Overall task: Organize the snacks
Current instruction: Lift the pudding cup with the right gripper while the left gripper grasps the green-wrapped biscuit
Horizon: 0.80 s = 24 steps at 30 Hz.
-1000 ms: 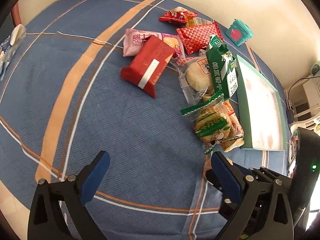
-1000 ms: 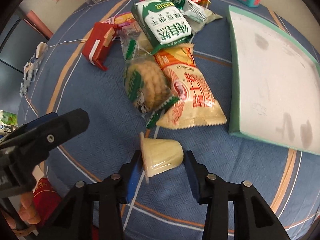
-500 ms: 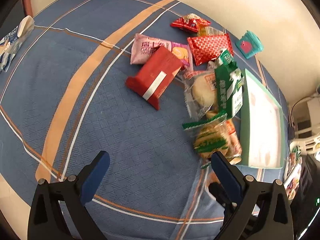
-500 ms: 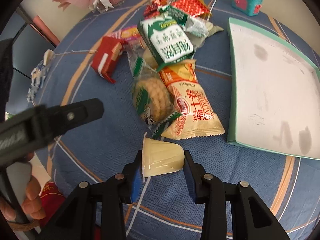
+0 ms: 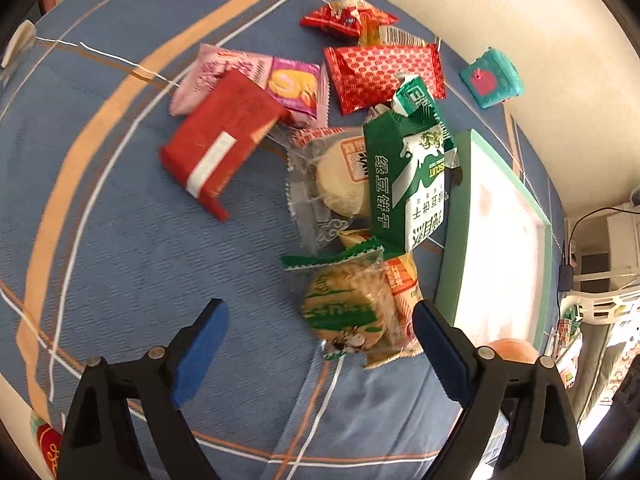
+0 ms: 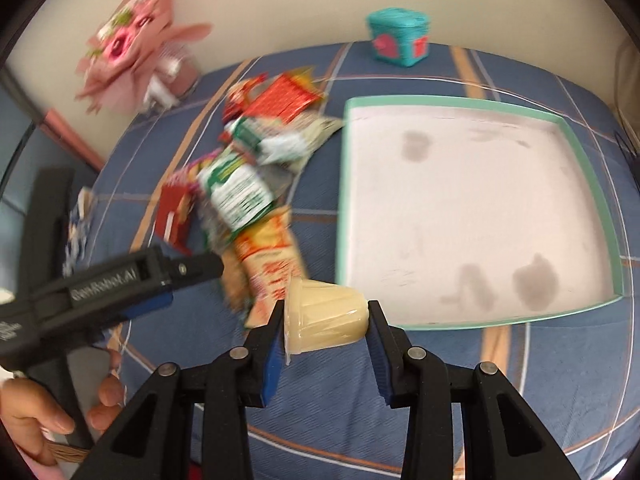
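My right gripper [image 6: 326,334] is shut on a pale yellow jelly cup [image 6: 325,315] and holds it above the blue cloth, just in front of the near-left corner of the teal-rimmed white tray [image 6: 460,100]. My left gripper [image 5: 320,344] is open and empty, hovering over the near end of the snack pile, close to a green-wrapped biscuit pack [image 5: 346,312]. The pile also holds a green biscuit carton [image 5: 408,184], a red box [image 5: 220,148], a clear-wrapped pastry [image 5: 332,176] and red and pink packets. The tray [image 5: 452,240] lies right of the pile.
A small teal box [image 6: 400,38] stands at the far table edge by the wall. A pink ribboned gift [image 6: 132,52] sits at the far left. The left gripper body [image 6: 104,280] shows left of the right gripper. Shelves and cables [image 5: 600,248] lie beyond the table's right edge.
My right gripper has lifted the jelly cup off the cloth and swung right toward the tray. My left gripper has moved forward toward the near end of the pile.
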Tool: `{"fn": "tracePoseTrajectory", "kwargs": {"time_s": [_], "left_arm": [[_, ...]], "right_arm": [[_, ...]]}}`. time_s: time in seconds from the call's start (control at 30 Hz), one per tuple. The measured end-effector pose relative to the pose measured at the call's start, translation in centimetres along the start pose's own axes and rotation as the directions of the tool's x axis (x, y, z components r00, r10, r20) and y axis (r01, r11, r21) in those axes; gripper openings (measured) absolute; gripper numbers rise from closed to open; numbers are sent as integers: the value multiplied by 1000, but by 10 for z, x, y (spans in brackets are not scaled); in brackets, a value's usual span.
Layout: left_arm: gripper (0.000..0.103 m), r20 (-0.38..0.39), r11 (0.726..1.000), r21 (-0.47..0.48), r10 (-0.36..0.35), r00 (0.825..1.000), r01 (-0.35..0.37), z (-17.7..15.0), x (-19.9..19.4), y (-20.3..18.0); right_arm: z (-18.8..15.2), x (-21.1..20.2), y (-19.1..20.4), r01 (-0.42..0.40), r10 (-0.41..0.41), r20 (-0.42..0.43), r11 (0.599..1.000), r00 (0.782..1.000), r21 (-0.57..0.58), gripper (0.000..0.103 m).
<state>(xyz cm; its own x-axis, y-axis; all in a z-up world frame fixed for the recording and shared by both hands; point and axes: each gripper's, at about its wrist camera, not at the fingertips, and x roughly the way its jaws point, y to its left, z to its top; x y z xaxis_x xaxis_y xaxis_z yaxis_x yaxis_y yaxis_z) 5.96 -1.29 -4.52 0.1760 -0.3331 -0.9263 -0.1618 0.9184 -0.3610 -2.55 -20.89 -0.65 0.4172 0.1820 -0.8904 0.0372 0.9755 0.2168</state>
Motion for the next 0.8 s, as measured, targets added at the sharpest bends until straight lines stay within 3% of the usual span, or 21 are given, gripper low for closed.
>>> {"fn": "tracePoseTrajectory", "kwargs": {"time_s": [0.07, 0.3, 0.53, 0.8], "left_arm": [[80, -13, 1000, -10, 1, 1000, -1, 3, 7, -1], [74, -31, 998, -46, -46, 998, 44, 7, 25, -1], [60, -5, 995, -53, -89, 996, 89, 7, 30, -5], [55, 20, 995, -38, -86, 996, 87, -6, 17, 5]], "right_arm": [[-1, -7, -12, 7, -7, 4, 1000, 1000, 29, 40], [-2, -8, -30, 15, -15, -2, 998, 1000, 69, 40], [-2, -7, -29, 9, -9, -3, 998, 1000, 65, 40], [-1, -7, -31, 5, -5, -6, 997, 1000, 77, 40]]}}
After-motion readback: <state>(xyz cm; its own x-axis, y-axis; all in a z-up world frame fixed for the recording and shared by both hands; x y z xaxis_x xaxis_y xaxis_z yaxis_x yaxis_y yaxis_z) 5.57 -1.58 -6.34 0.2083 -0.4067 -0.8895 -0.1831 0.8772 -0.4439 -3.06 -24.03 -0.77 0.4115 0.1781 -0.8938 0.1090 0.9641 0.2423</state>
